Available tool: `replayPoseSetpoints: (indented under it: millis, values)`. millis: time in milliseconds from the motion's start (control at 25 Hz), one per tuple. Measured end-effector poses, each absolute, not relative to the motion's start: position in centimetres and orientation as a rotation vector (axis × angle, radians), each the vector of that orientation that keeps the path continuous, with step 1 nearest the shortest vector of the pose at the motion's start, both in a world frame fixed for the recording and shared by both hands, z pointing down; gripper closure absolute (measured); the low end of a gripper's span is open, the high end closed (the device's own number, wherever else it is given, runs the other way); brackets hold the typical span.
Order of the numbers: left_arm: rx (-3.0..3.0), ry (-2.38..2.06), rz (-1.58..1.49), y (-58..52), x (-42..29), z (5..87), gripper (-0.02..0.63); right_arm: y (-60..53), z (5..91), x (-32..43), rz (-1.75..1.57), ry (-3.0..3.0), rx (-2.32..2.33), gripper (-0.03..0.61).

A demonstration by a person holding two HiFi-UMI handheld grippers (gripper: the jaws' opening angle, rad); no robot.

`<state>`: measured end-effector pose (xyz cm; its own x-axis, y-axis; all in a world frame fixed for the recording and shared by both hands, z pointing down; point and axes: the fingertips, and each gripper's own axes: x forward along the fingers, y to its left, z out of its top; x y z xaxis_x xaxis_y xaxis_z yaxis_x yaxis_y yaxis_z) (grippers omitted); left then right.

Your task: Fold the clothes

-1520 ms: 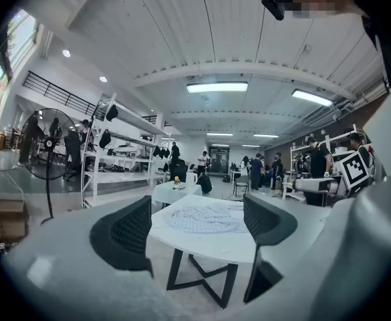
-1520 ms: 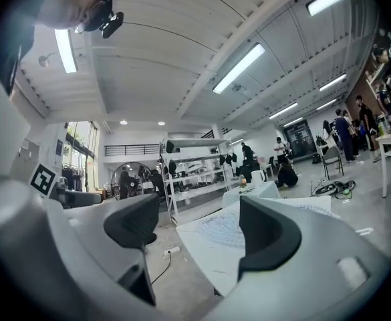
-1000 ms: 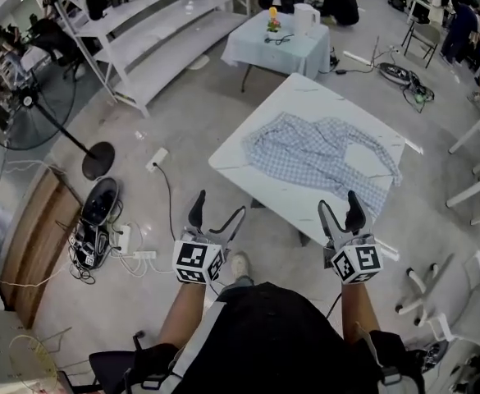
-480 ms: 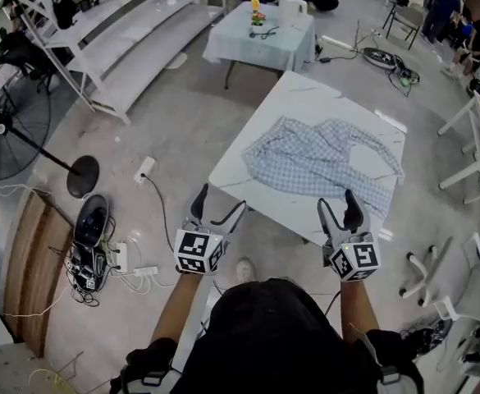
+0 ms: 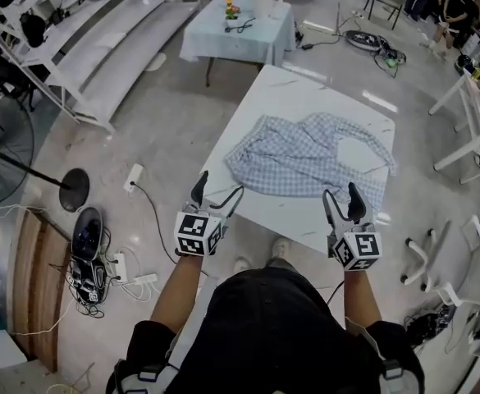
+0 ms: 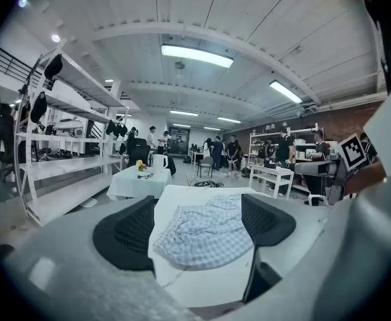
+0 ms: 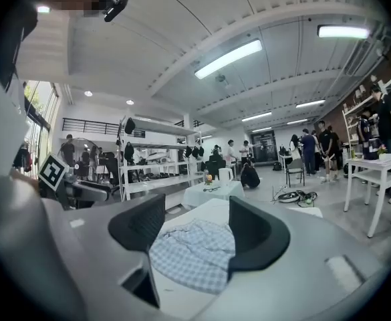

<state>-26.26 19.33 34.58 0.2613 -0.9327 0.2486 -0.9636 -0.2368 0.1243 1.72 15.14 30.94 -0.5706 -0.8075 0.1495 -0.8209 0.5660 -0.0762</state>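
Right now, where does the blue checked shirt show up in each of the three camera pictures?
Head view: the checked shirt lies crumpled on the white table, around the picture's centre.
Left gripper view: the shirt is low in the centre.
Right gripper view: the shirt is low in the centre, slightly left.
Shared landmark: the small cloth-covered table standing beyond the shirt.

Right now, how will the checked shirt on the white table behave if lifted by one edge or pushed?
Probably floppy: the checked shirt lies in soft wrinkles, so it should sag from a pinch. Likely light, being thin cloth lying nearly flat. Pushed, it may bunch rather than slide on the white table.
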Motion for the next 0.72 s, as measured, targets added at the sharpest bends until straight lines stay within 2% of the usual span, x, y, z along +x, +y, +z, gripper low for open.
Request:
replayPoseSetpoints:
  millis: [400, 720]
  values:
    - [2.224, -1.744, 0.268, 11.1, -25.3, 37.5, 0.228, 6.3, 33.1, 4.1, 0.18, -2.672, 1.341, 0.299]
    - [2.198, -1.683, 0.371, 7.4, -23.2, 41.4, 0.242, 4.0, 35.3, 8.4, 0.217, -2.633, 1.374, 0.319]
